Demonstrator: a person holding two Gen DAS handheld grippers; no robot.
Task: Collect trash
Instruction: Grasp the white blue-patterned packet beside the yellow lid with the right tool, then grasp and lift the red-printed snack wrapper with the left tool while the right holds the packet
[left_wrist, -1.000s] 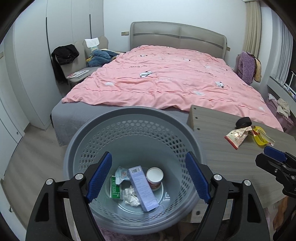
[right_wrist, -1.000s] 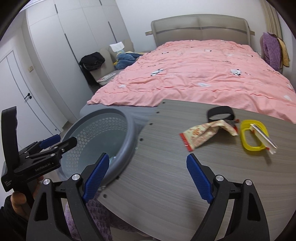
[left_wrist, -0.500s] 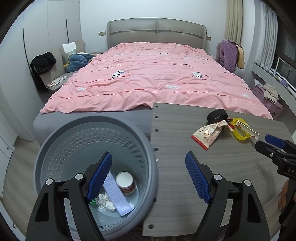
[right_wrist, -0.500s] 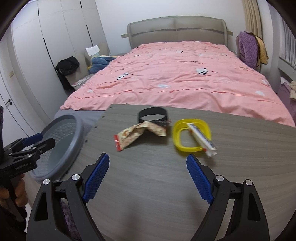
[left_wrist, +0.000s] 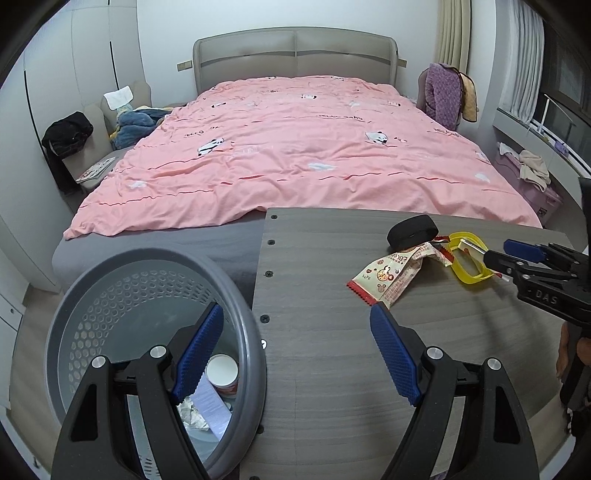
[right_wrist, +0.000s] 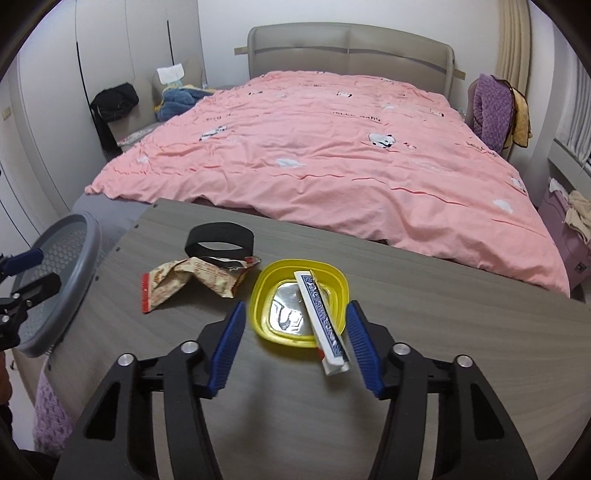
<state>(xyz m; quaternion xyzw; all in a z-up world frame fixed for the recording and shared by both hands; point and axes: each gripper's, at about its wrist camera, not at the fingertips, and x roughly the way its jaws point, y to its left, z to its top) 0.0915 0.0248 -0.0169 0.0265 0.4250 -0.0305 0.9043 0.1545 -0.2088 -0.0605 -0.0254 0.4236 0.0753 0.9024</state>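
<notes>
While the left gripper (left_wrist: 295, 354) is held spread beside the bin (left_wrist: 243, 332), the right gripper (right_wrist: 295, 343) is spread around the yellow tub (right_wrist: 266, 288) and stick pack (right_wrist: 321, 317) on the worktop (right_wrist: 443, 332); closing on the tub is called for next.

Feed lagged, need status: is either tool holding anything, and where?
Nothing is held. The right tool is open around the yellow lid; the left tool is open.
</notes>
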